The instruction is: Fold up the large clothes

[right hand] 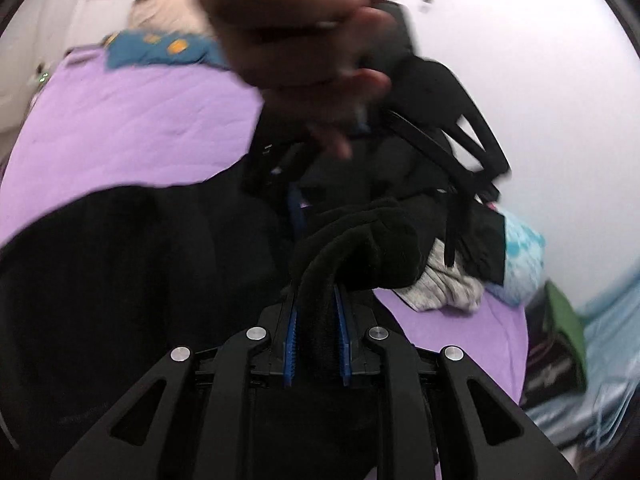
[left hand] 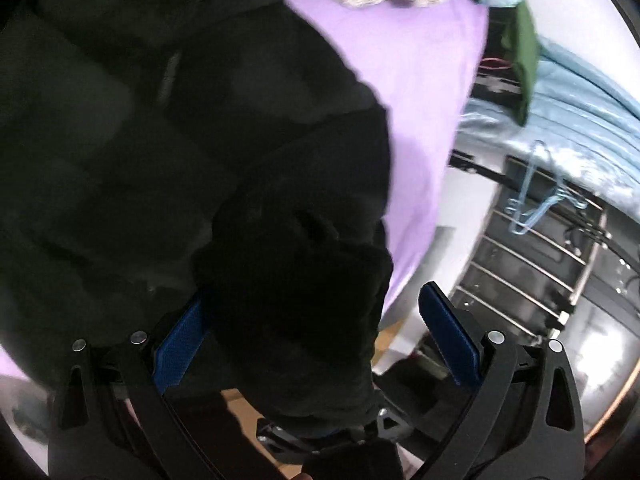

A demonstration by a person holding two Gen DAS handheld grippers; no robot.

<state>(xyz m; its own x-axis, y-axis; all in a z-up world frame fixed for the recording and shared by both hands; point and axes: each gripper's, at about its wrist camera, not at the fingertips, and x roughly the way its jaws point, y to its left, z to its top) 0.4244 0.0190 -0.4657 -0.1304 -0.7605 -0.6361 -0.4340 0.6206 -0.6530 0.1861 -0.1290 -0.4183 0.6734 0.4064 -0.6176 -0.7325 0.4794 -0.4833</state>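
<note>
A large black garment (left hand: 160,140) lies over a purple sheet (left hand: 412,80) on the bed. In the left wrist view my left gripper (left hand: 316,320) is wide open, its blue pads (left hand: 448,344) apart, with a bunch of the black cloth (left hand: 304,280) hanging between the jaws. In the right wrist view my right gripper (right hand: 316,344) is shut on a thick fold of the black garment (right hand: 360,240), which bulges out above the blue pads (right hand: 292,340). The person's hand (right hand: 300,32) and the left gripper's body (right hand: 448,120) sit blurred just ahead.
Grey cloth (right hand: 444,284) and a pale blue patterned item (right hand: 520,256) lie at the bed's far edge on the purple sheet (right hand: 132,116). A teal cushion (right hand: 156,50) sits at the head. A blue hanger (left hand: 536,188) hangs on a metal rack (left hand: 532,264) beside the bed.
</note>
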